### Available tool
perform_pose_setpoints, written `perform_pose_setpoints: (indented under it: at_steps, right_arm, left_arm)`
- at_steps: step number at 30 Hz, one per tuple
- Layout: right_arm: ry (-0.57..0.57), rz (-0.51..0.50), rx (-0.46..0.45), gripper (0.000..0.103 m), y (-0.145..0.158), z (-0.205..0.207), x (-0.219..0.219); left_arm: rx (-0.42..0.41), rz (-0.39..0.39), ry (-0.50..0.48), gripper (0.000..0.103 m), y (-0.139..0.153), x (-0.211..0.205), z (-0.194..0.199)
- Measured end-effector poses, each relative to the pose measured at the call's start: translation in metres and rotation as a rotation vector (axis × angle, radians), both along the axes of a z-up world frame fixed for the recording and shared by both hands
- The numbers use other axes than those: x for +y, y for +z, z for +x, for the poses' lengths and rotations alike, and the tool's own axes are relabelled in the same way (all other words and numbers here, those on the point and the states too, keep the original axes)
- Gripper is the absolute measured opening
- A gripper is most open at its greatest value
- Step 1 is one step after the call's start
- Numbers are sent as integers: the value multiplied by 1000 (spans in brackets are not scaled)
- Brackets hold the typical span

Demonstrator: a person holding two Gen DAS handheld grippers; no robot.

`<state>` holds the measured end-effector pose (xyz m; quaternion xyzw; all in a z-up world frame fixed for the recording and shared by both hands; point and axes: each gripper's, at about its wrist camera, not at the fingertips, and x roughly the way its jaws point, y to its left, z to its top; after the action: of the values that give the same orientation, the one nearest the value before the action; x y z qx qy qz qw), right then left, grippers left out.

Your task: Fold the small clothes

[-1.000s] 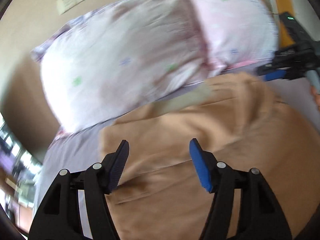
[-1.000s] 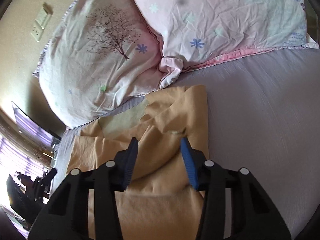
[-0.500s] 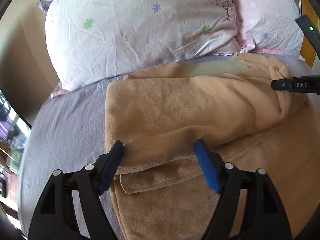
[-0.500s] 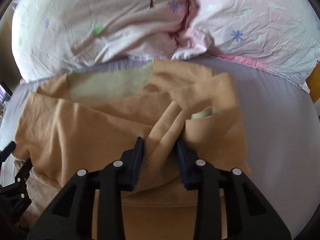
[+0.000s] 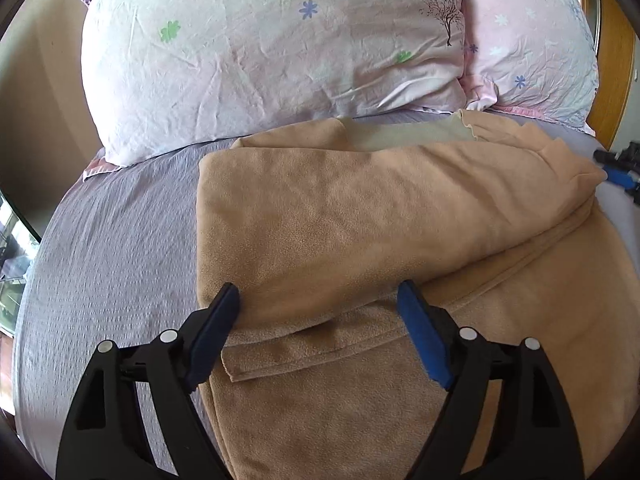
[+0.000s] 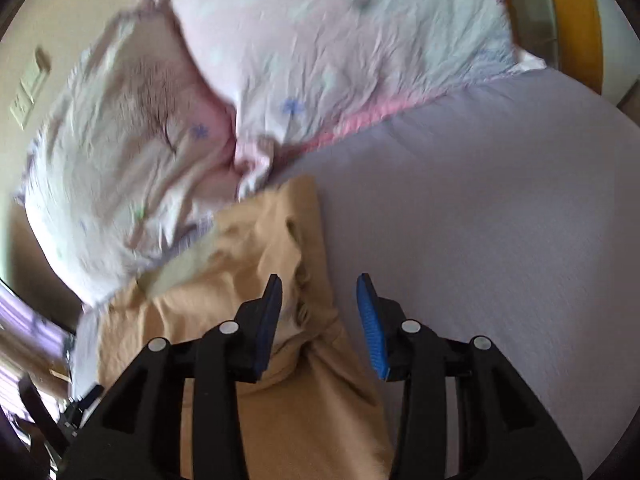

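Observation:
A tan fleece garment (image 5: 360, 216) lies on the lavender bed sheet (image 5: 112, 248), its far half folded back over the near half, a pale lining strip showing by the pillows. My left gripper (image 5: 318, 308) is open, its jaws wide apart over the fold's near left corner, holding nothing. My right gripper (image 6: 320, 304) is open above the garment's right edge (image 6: 280, 240), empty; its blue pad also shows at the far right of the left wrist view (image 5: 620, 176).
Two pale floral pillows (image 5: 260, 52) (image 5: 528, 48) lie along the head of the bed, right behind the garment. A wooden headboard (image 5: 616, 60) stands at the far right. Bare sheet (image 6: 480, 220) stretches to the right of the garment.
My right gripper was shut on a fold of the garment half a second ago; it has let go, opened and swung right. My left gripper has stayed open over the fold's corner.

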<state>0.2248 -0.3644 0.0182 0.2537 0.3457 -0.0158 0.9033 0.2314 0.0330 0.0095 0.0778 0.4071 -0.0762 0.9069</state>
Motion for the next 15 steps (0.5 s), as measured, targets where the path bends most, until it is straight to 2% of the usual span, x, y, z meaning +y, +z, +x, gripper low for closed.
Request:
perform_pose_setpoints:
  at_steps: [2, 6, 8, 9, 10, 11, 13, 15]
  right_arm:
    - [25, -68, -39, 39, 14, 1, 9]
    - [185, -200, -81, 37, 21, 11, 50]
    - [264, -253, 5, 37, 3, 21, 68]
    - [282, -268, 84, 36, -10, 28, 72]
    - [296, -275, 178, 37, -27, 37, 73]
    - [297, -291, 130, 37, -24, 34, 71]
    - [313, -263, 127, 38, -14, 19, 66]
    - [369, -177, 50, 51, 2, -4, 57]
  left_arm:
    - [3, 5, -1, 83, -1, -1, 1]
    - [7, 5, 1, 84, -2, -1, 2]
    - [7, 5, 1, 84, -3, 0, 2]
    - [5, 3, 1, 84, -2, 0, 1]
    - [1, -7, 0, 84, -1, 1, 0]
    - [-4, -22, -2, 84, 1, 3, -3]
    - [-17, -78, -26, 84, 9, 10, -16]
    - [-32, -167, -78, 84, 22, 24, -41]
